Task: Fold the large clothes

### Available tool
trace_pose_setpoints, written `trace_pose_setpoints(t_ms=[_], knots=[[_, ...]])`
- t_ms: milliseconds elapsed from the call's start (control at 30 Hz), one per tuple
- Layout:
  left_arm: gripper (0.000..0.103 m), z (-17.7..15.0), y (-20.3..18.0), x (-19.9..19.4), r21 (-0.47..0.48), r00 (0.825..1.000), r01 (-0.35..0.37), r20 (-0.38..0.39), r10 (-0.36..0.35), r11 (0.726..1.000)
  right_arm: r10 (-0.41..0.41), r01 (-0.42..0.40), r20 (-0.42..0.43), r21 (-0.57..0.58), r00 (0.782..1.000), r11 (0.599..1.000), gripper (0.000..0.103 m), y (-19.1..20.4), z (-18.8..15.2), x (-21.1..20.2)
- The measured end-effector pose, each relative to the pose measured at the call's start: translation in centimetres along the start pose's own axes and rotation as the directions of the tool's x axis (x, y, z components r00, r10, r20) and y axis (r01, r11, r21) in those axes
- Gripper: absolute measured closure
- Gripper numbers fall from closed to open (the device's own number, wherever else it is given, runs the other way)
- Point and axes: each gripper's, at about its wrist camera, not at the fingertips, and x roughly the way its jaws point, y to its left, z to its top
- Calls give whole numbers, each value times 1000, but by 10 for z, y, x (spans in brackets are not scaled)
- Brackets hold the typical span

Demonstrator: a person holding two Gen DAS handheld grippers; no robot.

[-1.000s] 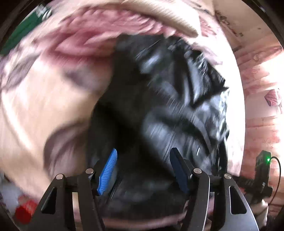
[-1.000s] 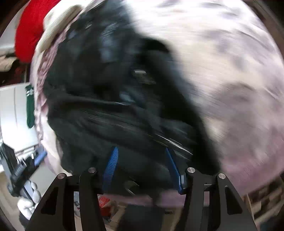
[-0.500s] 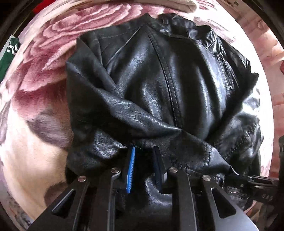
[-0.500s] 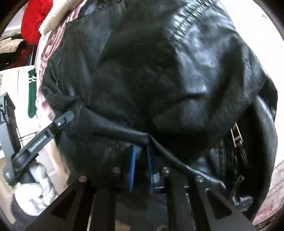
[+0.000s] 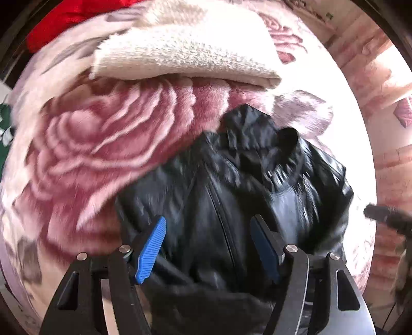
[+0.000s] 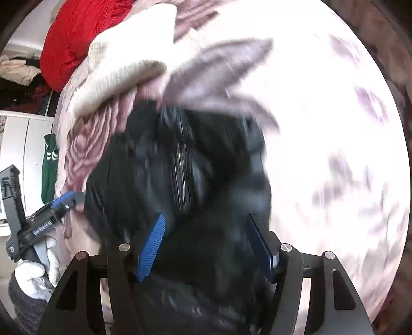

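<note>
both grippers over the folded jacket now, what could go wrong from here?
1. The black leather jacket looks stiff and bulky; with both grippers' jaws opening and nothing pinched, the fold may spring open.
2. The cream fleece garment lies close by on the rose-print blanket; a sweep could snag it.

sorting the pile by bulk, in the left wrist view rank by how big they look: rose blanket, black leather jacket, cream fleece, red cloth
1. rose blanket, fills most of the view
2. black leather jacket, though it lies nearest the camera, which may inflate it
3. cream fleece
4. red cloth, only a strip shows at the top edge, so its true size is unsure
</note>
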Motion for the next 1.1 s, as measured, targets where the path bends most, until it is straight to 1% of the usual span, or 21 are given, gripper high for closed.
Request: trace_pose_setpoints(t_ms=[100, 167, 233, 267, 300, 333, 400, 467, 500, 567, 600, 633, 667, 700, 733, 767, 800, 900, 967, 1067, 1100], knots=[[37, 26, 10, 17, 30, 999, -24, -29, 25, 999, -55, 53, -18, -112, 998, 992, 23, 22, 56, 20], [37, 43, 16, 35, 70, 996, -43, -69, 48, 997, -117, 107, -39, -198, 992, 974, 23, 41, 83, 43], [37, 54, 17, 52, 113, 992, -56, -103, 68, 992, -181, 153, -75, -289, 981, 945, 23, 54, 106, 66], [37, 58, 17, 63, 140, 988, -55, -132, 73, 989, -198, 161, -89, -317, 976, 935, 23, 59, 112, 75], [37, 61, 17, 70, 154, 986, -56, -150, 79, 987, -222, 168, -118, -352, 968, 921, 23, 64, 120, 88], [37, 62, 16, 81, 176, 979, -47, -185, 80, 983, -246, 176, -143, -381, 959, 908, 23, 67, 125, 99], [37, 61, 13, 95, 202, 969, 4, -241, 46, 979, -294, 197, -170, -433, 940, 879, 23, 72, 133, 118], [37, 60, 10, 100, 228, 967, 16, -249, 42, 974, -302, 178, -205, -468, 931, 866, 23, 75, 137, 132], [37, 59, 9, 101, 241, 968, 19, -248, 42, 970, -299, 160, -234, -474, 925, 866, 23, 75, 138, 140], [38, 54, 6, 99, 263, 976, 33, -217, 26, 964, -286, 129, -288, -462, 914, 878, 24, 74, 139, 150], [47, 53, 5, 98, 271, 978, 38, -206, 19, 962, -279, 123, -289, -458, 916, 881, 35, 74, 140, 151], [64, 49, 2, 95, 283, 980, 65, -198, -9, 957, -266, 112, -287, -457, 920, 882, 41, 75, 139, 151], [68, 44, -1, 92, 292, 981, 73, -192, -16, 954, -243, 89, -294, -453, 924, 887, 57, 77, 139, 149], [77, 39, -4, 90, 303, 983, 66, -183, -10, 951, -229, 78, -294, -449, 928, 890, 65, 78, 138, 146], [97, 35, -6, 86, 302, 984, 74, -176, -21, 950, -226, 79, -287, -445, 931, 892, 68, 78, 137, 142], [97, 31, -5, 80, 299, 988, 68, -155, -22, 952, -214, 73, -282, -438, 935, 896, 72, 77, 135, 137], [98, 27, -5, 74, 292, 989, 71, -142, -30, 954, -203, 69, -268, -437, 942, 897, 75, 76, 133, 130], [98, 16, 4, 48, 245, 993, 101, -80, -83, 964, -144, 46, -207, -419, 968, 907, 79, 73, 121, 99], [98, 2, 6, 24, 222, 994, 111, -25, -108, 969, -100, 32, -146, -409, 984, 912, 80, 71, 106, 72], [99, -34, 4, -25, 205, 987, 128, 71, -145, 970, -31, 0, -77, -381, 997, 925, 82, 64, 78, 31], [99, -53, 2, -47, 195, 981, 145, 103, -167, 970, -10, -11, -53, -374, 999, 927, 82, 62, 65, 16]])
